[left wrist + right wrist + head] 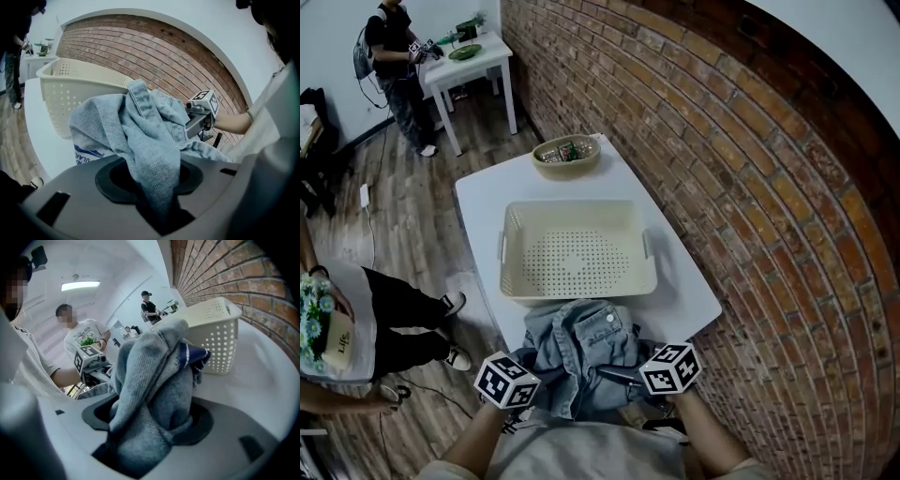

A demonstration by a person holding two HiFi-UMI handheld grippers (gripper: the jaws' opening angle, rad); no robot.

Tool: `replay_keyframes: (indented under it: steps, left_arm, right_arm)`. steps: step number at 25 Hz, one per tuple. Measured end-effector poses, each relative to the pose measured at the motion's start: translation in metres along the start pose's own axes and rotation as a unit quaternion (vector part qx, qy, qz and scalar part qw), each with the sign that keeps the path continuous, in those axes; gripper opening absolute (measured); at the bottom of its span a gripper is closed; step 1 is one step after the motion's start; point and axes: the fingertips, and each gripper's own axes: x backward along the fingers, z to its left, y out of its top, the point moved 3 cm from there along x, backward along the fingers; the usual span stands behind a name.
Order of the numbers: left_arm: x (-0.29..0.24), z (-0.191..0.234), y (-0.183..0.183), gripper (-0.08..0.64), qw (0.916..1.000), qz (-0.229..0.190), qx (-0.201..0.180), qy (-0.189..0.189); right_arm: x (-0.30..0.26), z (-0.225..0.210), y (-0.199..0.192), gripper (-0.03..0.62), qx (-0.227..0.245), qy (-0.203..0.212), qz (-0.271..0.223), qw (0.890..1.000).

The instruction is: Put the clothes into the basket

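**A:** Which step is in hand?

**B:** The pick-up. The denim garment (581, 349) is gripped from both sides. One fold is clamped in the left gripper (157, 201), and a thicker bunch is pinched in the right gripper (147, 441). Neither pair of jaws is empty, as the gap is filled with cloth in each gripper view.

**A:** And where is the garment placed?

**B:** It is bunched at the near edge of the white table (483, 202). It lies just before the near wall of the basket (544, 292), outside it, and nothing is seen inside the basket. Whether the lower folds are clear of the table top cannot be told.

**A:** How far along is the task judged to be?

**B:** Early, it is judged. The grasp is made, but the transfer is not yet done.

**A:** What is called for next?

**B:** The bundle has to be raised above the basket's rim and carried forward. Both grippers should be kept level with each other, so that the cloth is neither stretched nor dragged against the near wall. Any hanging hem should be watched, since a light basket could probably be pushed along the table by it. Once the garment is held over the perforated floor, both grips are to be released together.
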Motion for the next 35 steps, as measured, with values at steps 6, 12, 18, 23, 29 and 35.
replay_keyframes:
  steps: [6,12,18,23,29,35]
  left_arm:
    - [0.025,-0.022,0.021,0.16,0.9989,-0.002,-0.043,0.02]
    - [0.046,-0.041,0.045,0.158,0.9962,-0.011,-0.078,0.039]
    - [0.062,-0.055,0.066,0.158,0.9931,-0.031,-0.102,0.048]
    - [0.075,-0.062,0.086,0.158,0.9896,-0.05,-0.122,0.057]
    - [0.091,-0.064,0.114,0.158,0.9839,-0.068,-0.15,0.068]
    - [0.101,-0.054,0.148,0.158,0.9763,-0.085,-0.182,0.081]
  right_arm:
    - [0.021,0.023,0.016,0.334,0.017,-0.001,-0.03,0.999]
    - [0.044,0.041,0.035,0.334,0.039,-0.006,-0.056,0.998]
    - [0.063,0.057,0.054,0.334,0.064,-0.021,-0.072,0.995]
    - [0.076,0.065,0.074,0.334,0.09,-0.031,-0.086,0.992]
    - [0.089,0.073,0.103,0.334,0.116,-0.045,-0.106,0.987]
    - [0.094,0.07,0.138,0.334,0.141,-0.062,-0.127,0.98]
